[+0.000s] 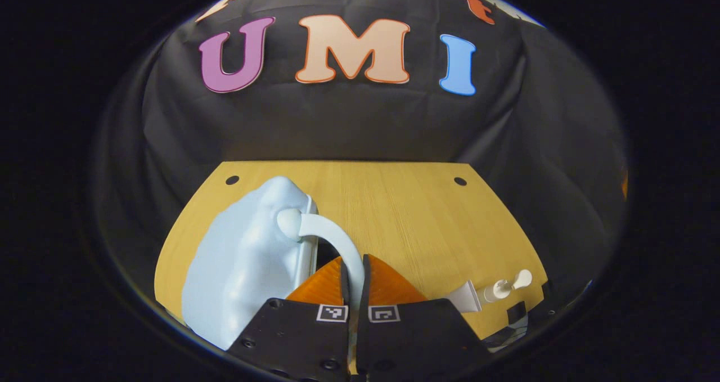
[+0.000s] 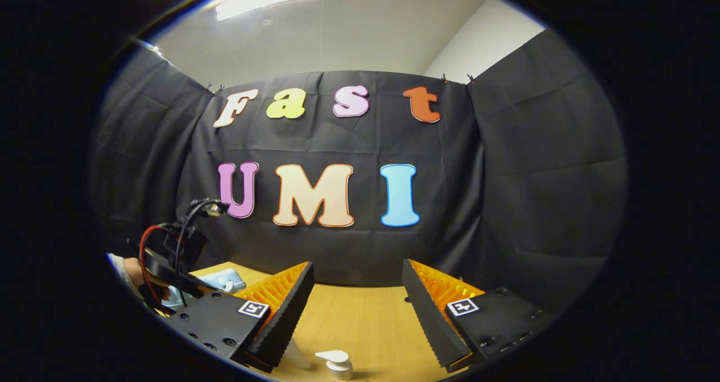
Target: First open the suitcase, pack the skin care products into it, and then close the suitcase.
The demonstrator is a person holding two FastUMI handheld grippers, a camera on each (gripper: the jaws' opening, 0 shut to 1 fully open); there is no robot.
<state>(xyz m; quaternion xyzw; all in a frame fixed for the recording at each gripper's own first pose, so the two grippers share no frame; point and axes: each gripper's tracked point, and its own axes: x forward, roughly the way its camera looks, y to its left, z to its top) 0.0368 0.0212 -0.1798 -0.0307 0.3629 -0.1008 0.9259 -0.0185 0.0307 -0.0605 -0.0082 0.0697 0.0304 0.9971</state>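
Left tool clamps the suitcase handle; right tool hangs spread above the counter.

Left gripper view: the left tool (image 1: 354, 275) is clenched on the handle (image 1: 332, 238) of the pale blue suitcase (image 1: 247, 264) lying left on the counter (image 1: 405, 213); a pump bottle (image 1: 495, 291) lies near the right edge.
Right gripper view: the right tool (image 2: 355, 314), fingers wide apart, hovers over a pump bottle head (image 2: 336, 362), cut off below; the counter beyond is bare.

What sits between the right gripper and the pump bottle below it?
Nothing visible. In the right gripper view, the right gripper is open, with bare table in the gap, and the pump bottle stands just below the fingertips. The left gripper is pinching the suitcase handle, off to the side.
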